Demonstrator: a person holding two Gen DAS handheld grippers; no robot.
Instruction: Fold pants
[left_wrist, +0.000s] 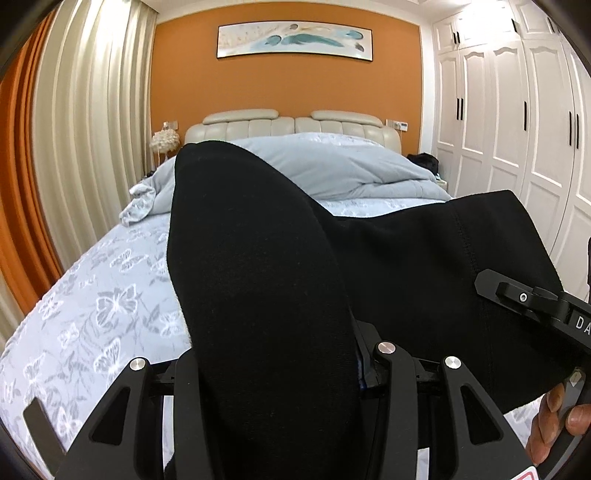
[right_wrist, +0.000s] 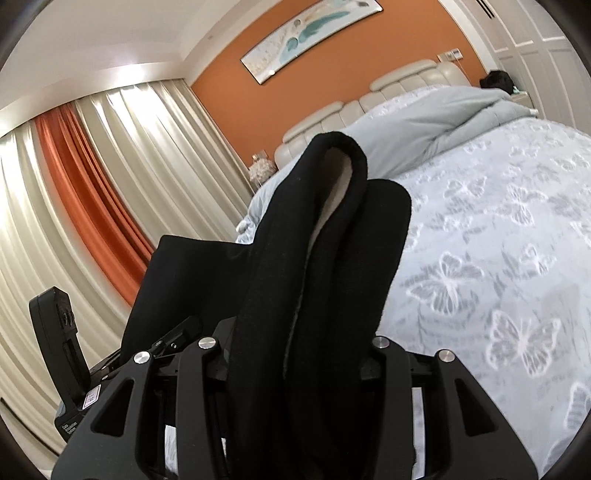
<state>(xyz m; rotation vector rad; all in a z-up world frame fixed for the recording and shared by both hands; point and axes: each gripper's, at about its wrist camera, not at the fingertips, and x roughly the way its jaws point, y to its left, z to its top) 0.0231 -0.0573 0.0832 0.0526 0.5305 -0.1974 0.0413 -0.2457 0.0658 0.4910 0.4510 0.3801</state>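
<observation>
I clench both jaws on the black pants (left_wrist: 258, 277), left gripper (left_wrist: 273, 369) and right gripper (right_wrist: 295, 350) raised, cloth draping toward twelve o'clock above the bed (left_wrist: 110, 295), so the legs can hang clear and line up.

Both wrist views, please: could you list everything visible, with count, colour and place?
pants: one, black, lifted above the bed, clamped in both tools
bed: one, pale blue butterfly sheet, cream headboard, centre
duvet: one, light blue, bunched near the headboard
painting: one, white and teal, on the orange wall
curtains: cream with orange panels, left of the bed
wardrobe: one, white, right of the bed
lamp: one, white, left of the headboard
left tool: black, shut on pants
right tool: black, shut on pants
hand: one, holding the right tool
</observation>
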